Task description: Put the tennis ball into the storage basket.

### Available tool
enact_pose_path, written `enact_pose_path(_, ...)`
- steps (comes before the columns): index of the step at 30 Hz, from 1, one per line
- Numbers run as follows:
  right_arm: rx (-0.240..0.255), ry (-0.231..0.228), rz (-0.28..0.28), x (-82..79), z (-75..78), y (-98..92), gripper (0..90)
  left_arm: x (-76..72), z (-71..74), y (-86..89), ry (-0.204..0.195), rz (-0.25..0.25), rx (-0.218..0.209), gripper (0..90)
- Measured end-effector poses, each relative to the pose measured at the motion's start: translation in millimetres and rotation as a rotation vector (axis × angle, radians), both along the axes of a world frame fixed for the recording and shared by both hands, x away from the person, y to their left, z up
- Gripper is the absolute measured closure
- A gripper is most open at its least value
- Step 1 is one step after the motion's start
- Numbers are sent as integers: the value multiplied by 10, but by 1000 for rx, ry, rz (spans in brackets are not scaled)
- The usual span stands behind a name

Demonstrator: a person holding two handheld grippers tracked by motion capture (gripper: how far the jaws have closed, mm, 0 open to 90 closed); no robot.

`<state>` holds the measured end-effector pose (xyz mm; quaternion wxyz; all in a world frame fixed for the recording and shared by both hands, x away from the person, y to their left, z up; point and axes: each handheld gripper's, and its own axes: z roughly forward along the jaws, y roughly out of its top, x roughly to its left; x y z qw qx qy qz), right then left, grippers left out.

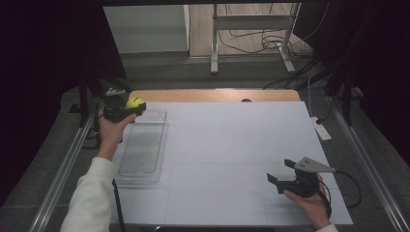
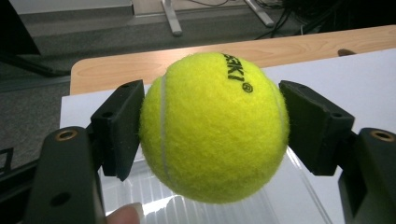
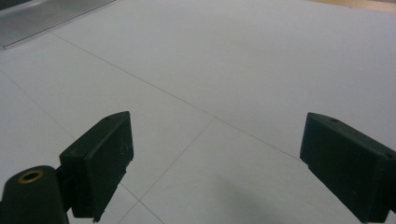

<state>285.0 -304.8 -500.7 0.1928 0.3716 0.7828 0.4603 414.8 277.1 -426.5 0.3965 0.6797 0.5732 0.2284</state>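
I see the left gripper point(image 2: 212, 128) clamped on the tennis ball point(image 2: 214, 127), pads pressing its two sides, held above the far end of the clear tray point(image 1: 142, 147) at the table's point(image 1: 232, 145) left. The ball has no long axis; its black lettering faces up and away, its seam probably near vertical. The right gripper point(image 1: 282, 171) rests low at the near right, jaws wide, empty.

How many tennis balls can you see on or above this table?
1. The tennis ball is clamped in the left claw, held above the far end of the clear tray at the table's left side. None looks hidden.
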Motion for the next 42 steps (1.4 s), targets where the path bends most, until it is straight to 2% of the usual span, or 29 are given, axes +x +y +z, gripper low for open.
enact_pose_path(2,1,3,2,4,-5,1,103,18,-27,20,11,7,9,275)
enact_pose_path(8,0,1,-2,3,-2,-3,103,43,-70,68,29,24,3,275)
enact_pose_path(20,-1,1,-1,0,-1,-2,103,75,-124,89,58,32,27,274)
enact_pose_path(34,-1,3,3,1,-6,-1,103,93,-214,113,107,32,52,274)
enact_pose_path(42,3,2,2,3,-3,-10,103,92,-228,104,115,26,54,274)
